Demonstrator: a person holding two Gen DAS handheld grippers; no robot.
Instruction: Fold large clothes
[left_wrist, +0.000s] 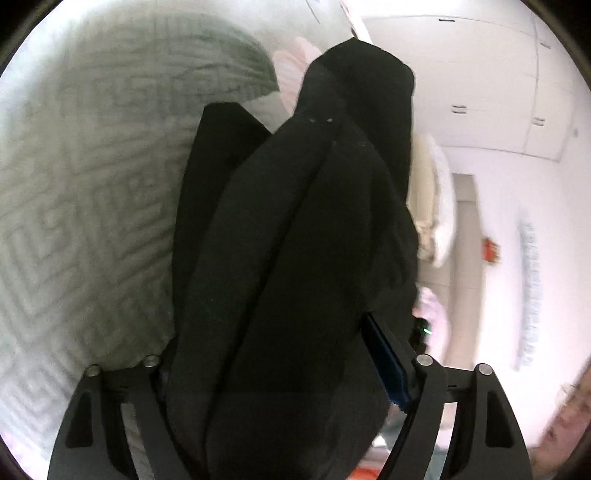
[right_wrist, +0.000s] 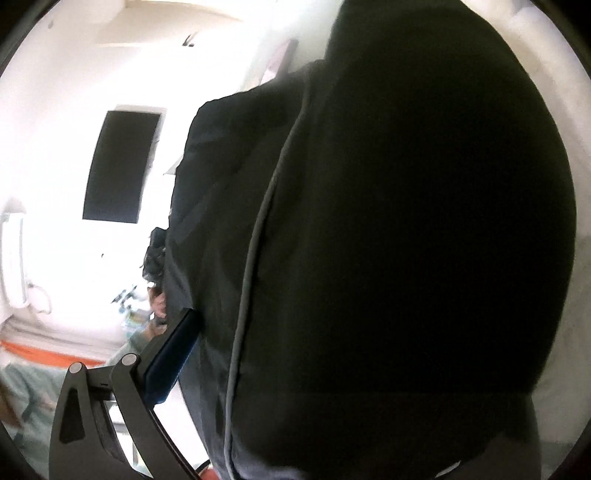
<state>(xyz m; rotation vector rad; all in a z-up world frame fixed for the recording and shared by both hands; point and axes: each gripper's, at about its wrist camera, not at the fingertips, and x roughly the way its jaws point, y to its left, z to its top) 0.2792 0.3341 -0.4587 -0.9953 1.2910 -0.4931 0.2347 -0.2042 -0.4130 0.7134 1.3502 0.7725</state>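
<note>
Through the left wrist camera, the left claw (left_wrist: 280, 295) stands fairly wide, and a thick bunch of black, soft, folded cloth garment (left_wrist: 303, 258) fills the whole gap between its two black fingers. The blue-padded finger (left_wrist: 388, 365) at 4 o'clock lies along the cloth's edge; the opposite finger at 8 o'clock is mostly buried under the fabric. Whether the pads press the cloth cannot be told. The garment rises from the claw's base to a rounded peak near 12 o'clock, with long folds running up its length. Behind it, from 8 to 11 o'clock, lies a pale grey bedspread with a geometric line pattern (left_wrist: 74, 184). White cupboard doors with small dark handles (left_wrist: 480, 74) sit at 1 to 2 o'clock, blurred.

Through the right wrist camera, the same black garment (right_wrist: 406, 240) covers the centre and everything from 12 to 6 o'clock, a pale seam line running down it. Only one finger of the right claw shows, a blue-padded finger (right_wrist: 170, 362) at 7 o'clock, touching the cloth's edge; the other is hidden, so its opening cannot be told. A dark rectangular panel on a bright white wall (right_wrist: 118, 166) sits at 9 to 10 o'clock.
</note>
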